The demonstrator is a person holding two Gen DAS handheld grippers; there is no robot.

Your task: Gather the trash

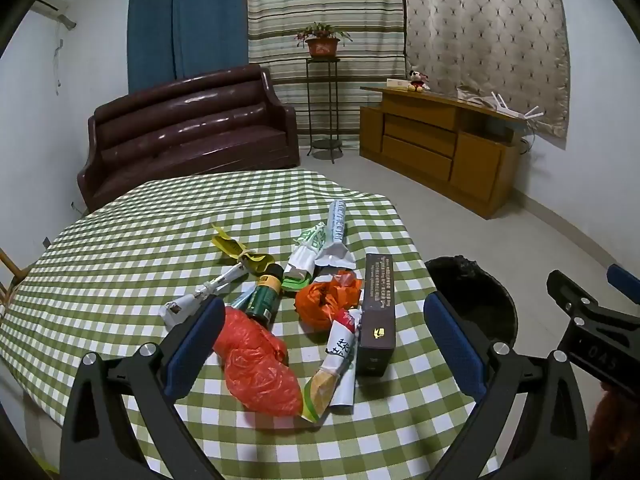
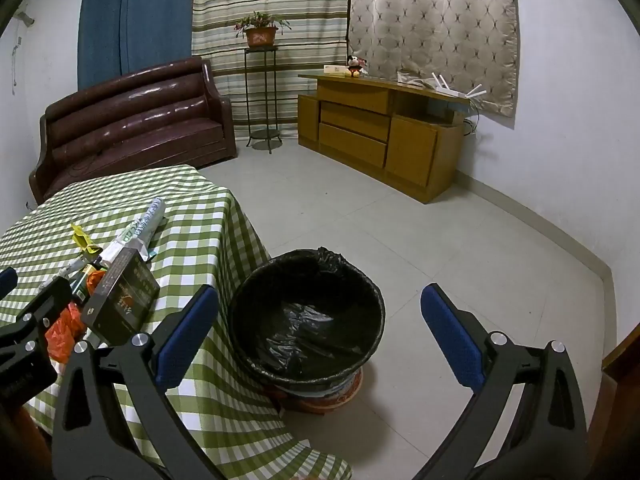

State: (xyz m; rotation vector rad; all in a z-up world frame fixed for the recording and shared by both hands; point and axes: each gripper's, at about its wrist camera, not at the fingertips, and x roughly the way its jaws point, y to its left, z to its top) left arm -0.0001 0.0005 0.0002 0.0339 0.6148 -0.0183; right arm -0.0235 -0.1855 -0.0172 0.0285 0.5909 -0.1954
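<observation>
Trash lies heaped on a checked table (image 1: 120,240): a red bag (image 1: 256,364), bottle (image 1: 264,296), wrappers, dark box (image 1: 376,312). The left gripper (image 1: 324,344) hovers over it, jaws apart. The right gripper (image 2: 320,332), jaws apart, hangs above the bin (image 2: 306,312) beside the table. Best pinch the red bag's bunched middle.

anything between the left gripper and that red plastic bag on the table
Nothing visible. The left gripper is open right above the red plastic bag, which lies on top of the tablecloth; the green bottle touches its far end.
</observation>
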